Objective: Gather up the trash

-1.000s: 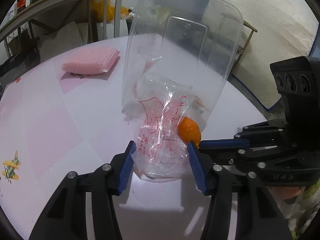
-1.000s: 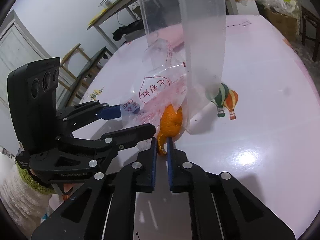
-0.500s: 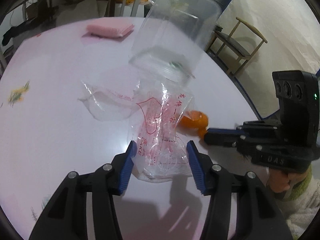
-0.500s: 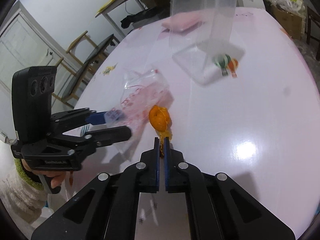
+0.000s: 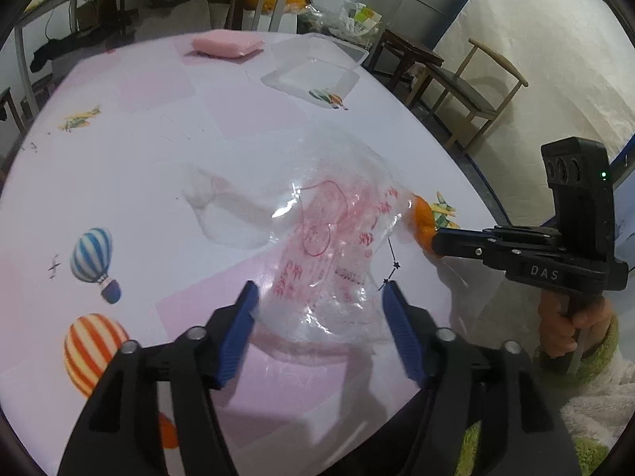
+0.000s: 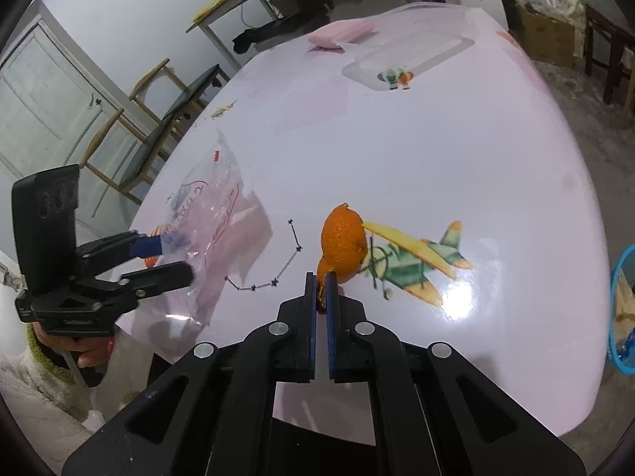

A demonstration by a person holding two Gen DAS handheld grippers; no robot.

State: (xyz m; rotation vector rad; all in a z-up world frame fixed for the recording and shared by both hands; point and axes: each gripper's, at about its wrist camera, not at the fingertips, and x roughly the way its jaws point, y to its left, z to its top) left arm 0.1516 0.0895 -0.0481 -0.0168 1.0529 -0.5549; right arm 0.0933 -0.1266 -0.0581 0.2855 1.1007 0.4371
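A crumpled clear plastic bag [image 5: 321,261] with red print hangs between the fingers of my left gripper [image 5: 319,317]. Its jaws are opening, and the bag's edges still meet both blue pads. In the right wrist view the same bag [image 6: 210,214] hangs over the table's near left edge at the left gripper [image 6: 174,258]. My right gripper [image 6: 321,289] is shut on the lower strip of an orange peel [image 6: 341,246] held just above the tablecloth. In the left wrist view the peel [image 5: 422,218] sticks out of the right gripper [image 5: 436,238].
A clear plastic container [image 5: 313,71] lies at the far side of the pink table [image 5: 139,166], beside a pink pack [image 5: 226,43]. A blue basket [image 6: 623,309] stands off the table's right edge. Chairs [image 5: 468,83] ring the table. A hand [image 5: 563,325] holds the right gripper.
Both grippers have drawn back from the clear container to the table's near edge, carrying the bag and the peel. The container, upright before, now lies far off. The left jaws stand wider.
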